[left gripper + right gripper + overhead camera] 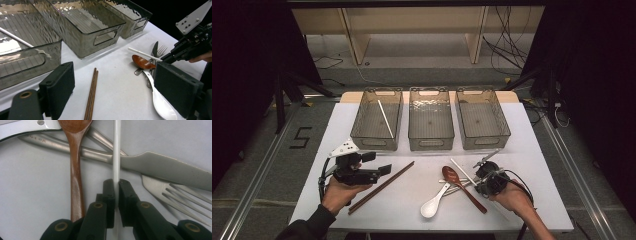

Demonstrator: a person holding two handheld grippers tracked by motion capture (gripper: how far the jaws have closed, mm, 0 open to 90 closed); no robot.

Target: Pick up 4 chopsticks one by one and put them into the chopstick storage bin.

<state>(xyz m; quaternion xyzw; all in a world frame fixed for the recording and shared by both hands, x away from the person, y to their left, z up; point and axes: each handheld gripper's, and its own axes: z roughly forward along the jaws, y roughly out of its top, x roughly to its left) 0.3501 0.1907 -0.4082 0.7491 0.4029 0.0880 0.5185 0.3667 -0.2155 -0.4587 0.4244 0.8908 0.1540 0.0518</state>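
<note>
At the near right of the desk (362, 115), the right tool (116, 185) is pinched shut on a white chopstick (116, 150), whose long axis runs straight out between the jaws and away from the hand (in the high view it slants up and to the left from the tool, toward the row of bins). The stick lies across a small heap of cutlery: it crosses a knife (160, 167) and passes just beside the handle of a wooden spoon (75, 170), with a fork (180, 195) to the other side of the jaws and a white spoon (434, 202) nearer the person. The left bin (374, 142) already holds a matching white stick (385, 118) and stands well apart, up and to the left of the grip; the carry probably runs that way. The left tool (113, 92) hangs wide and empty above the brown chopsticks (91, 95), farther from the held stick than the right.
</note>
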